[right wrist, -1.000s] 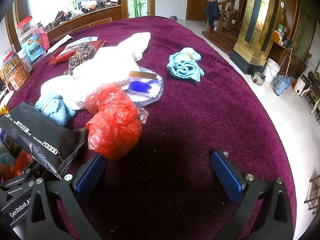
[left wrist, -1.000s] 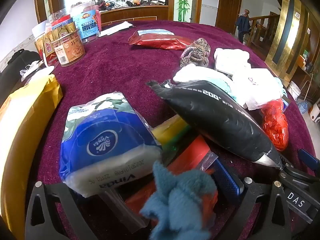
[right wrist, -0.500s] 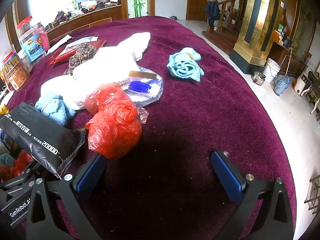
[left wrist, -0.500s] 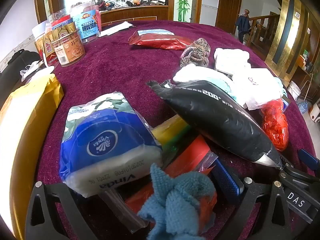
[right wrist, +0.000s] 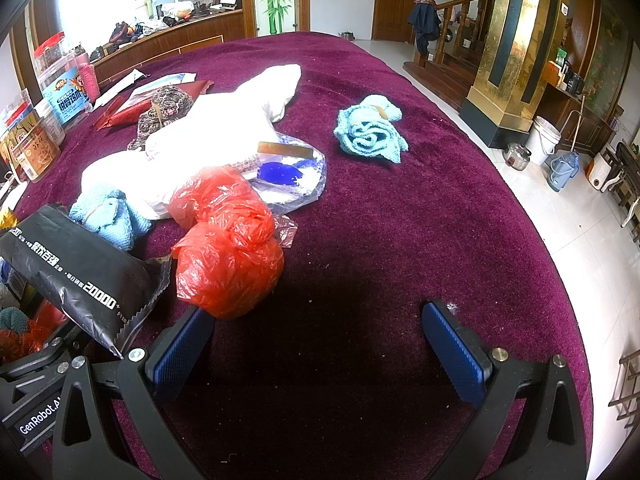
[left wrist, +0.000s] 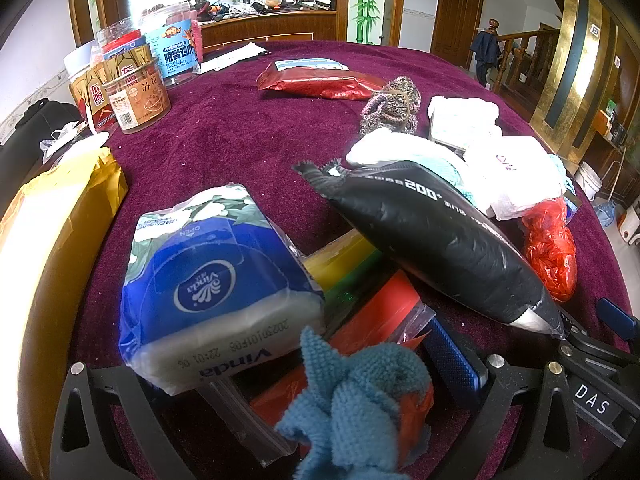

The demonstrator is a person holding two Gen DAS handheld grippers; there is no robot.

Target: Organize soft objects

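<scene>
Purple velvet cloth covers the bench (right wrist: 400, 220) under my two tongs. My right tongs (right wrist: 322, 346) stand wide apart at the bottom of the right wrist frame, and only bare cloth is between their blue pads (right wrist: 454, 354). Just above the left pad lies a red plastic bag (right wrist: 228, 248), which touches a black pouch (right wrist: 76, 272) at the lower left. A light blue towel (right wrist: 370, 130) sits alone in the upper centre, well apart from the white bags (right wrist: 216, 132).

In the left wrist frame, a blue knitted cloth (left wrist: 356, 396) lies in the lower centre, between the fingers of my left tongs (left wrist: 280, 376), on a red packet (left wrist: 380, 320). One blue pad (left wrist: 454, 356) is just beside the cloth on the right. The other finger is hidden behind a tissue pack (left wrist: 212, 292), so I cannot tell if these tongs grip the cloth.
</scene>
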